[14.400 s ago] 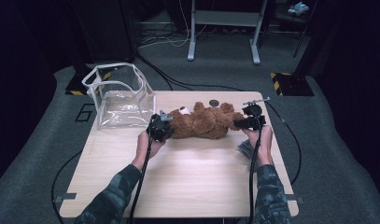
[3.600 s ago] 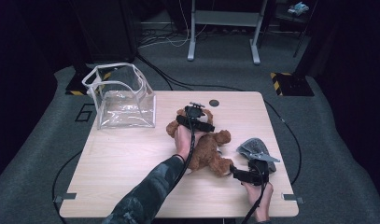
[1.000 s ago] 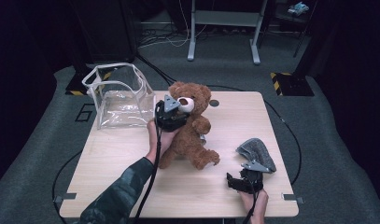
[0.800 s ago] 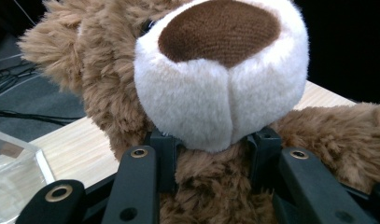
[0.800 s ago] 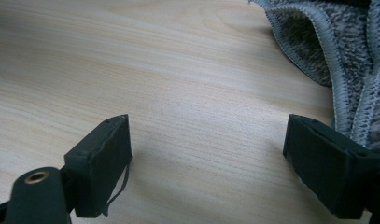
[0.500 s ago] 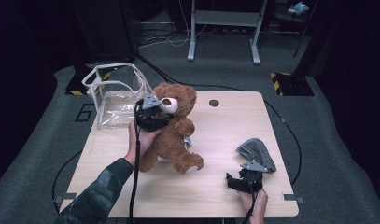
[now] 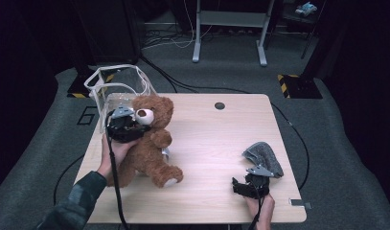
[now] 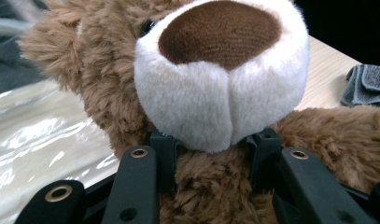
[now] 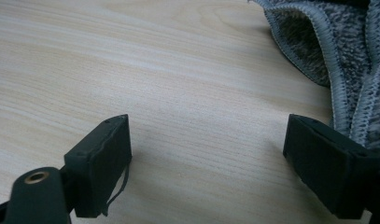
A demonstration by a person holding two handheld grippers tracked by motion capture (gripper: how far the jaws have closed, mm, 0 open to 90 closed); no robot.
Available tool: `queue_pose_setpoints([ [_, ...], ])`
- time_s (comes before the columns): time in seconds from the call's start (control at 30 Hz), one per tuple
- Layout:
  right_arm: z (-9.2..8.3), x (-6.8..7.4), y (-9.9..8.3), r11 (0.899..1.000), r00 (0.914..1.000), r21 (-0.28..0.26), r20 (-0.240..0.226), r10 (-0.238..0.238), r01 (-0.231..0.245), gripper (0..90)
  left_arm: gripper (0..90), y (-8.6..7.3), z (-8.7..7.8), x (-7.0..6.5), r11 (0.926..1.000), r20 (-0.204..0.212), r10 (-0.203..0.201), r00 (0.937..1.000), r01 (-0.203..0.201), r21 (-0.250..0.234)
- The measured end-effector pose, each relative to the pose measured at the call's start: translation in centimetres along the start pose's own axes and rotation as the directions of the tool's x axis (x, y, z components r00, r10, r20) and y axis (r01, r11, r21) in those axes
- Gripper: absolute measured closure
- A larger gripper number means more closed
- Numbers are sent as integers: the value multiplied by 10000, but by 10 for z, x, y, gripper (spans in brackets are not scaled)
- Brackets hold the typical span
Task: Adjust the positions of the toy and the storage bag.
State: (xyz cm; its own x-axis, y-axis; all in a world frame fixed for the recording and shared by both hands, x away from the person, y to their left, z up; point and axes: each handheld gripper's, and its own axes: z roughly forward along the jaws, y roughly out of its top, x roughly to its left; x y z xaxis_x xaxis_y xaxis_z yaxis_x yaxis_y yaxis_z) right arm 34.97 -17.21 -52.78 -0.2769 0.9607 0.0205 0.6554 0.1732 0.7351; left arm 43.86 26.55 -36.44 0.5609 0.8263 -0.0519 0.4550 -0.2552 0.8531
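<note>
The left claw grips the teddy bear under its muzzle, upright at the surface's nine o'clock beside the clear bag, probably its destination, bagging undone, while the right claw rests wide by the grey cloth

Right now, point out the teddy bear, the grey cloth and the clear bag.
teddy bear [image 7: 144,158]: high view, on its brown belly.
grey cloth [image 7: 264,154]: high view, on its folded top.
clear bag [image 7: 117,81]: high view, on its white rim.
</note>
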Motion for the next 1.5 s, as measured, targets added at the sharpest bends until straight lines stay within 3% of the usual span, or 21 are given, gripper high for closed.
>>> queue_pose_setpoints([
  [0.2,0,1,0,10000,10000,6,53,-26,26,144,630,-24,-16,23,9972,-317,-128,9994,151,730],
  [0.43,0,1,0,10000,10000,15,87,-32,32,143,629,-51,-23,44,9859,-363,-649,9972,697,1520],
  [0.57,1,0,0,10000,9999,-1,84,-92,92,142,627,-67,-20,54,9721,-348,-746,9966,805,2202],
  [0.63,1,1,0,10000,9999,0,95,-79,79,140,626,-73,-16,57,9670,-387,-1036,9939,1097,2300],
  [0.7,1,1,0,10000,9999,22,102,-45,45,140,621,-76,-11,60,9624,-412,-1217,9917,1280,2396],
  [0.73,1,1,0,10000,9999,25,111,-68,68,139,617,-76,-7,63,9589,-395,-1045,9937,1112,2611],
  [0.8,1,1,0,10000,9999,12,109,-89,89,139,598,-77,1,65,9528,-456,-1283,9907,1358,2714],
  [0.93,1,1,0,9999,9999,0,97,-101,101,137,553,-81,13,71,9372,-454,-1282,9907,1360,3213],
  [0.97,1,1,0,9999,9999,2,95,-109,109,137,539,-81,15,72,9289,-462,-1483,9879,1552,3362],
  [1.07,1,1,0,10000,9999,0,66,-84,84,136,461,-82,17,76,9239,-523,-1569,9862,1653,3451],
  [1.2,0,1,0,9998,9998,34,-5,-180,180,139,306,-81,16,75,9275,-724,-1449,9868,1609,3374],
  [1.27,0,1,0,9998,9998,12,-63,-173,173,141,258,-80,13,75,9337,-862,-1370,9868,1577,3216],
  [1.33,-1,1,0,9997,9996,-105,-184,-233,231,139,200,-76,8,73,9357,-850,-1562,9841,1750,3062],
  [1.5,-3,8,4,9981,9978,-363,-434,-504,488,135,149,-62,-5,70,9545,-1056,-1208,9870,1447,2608],
])
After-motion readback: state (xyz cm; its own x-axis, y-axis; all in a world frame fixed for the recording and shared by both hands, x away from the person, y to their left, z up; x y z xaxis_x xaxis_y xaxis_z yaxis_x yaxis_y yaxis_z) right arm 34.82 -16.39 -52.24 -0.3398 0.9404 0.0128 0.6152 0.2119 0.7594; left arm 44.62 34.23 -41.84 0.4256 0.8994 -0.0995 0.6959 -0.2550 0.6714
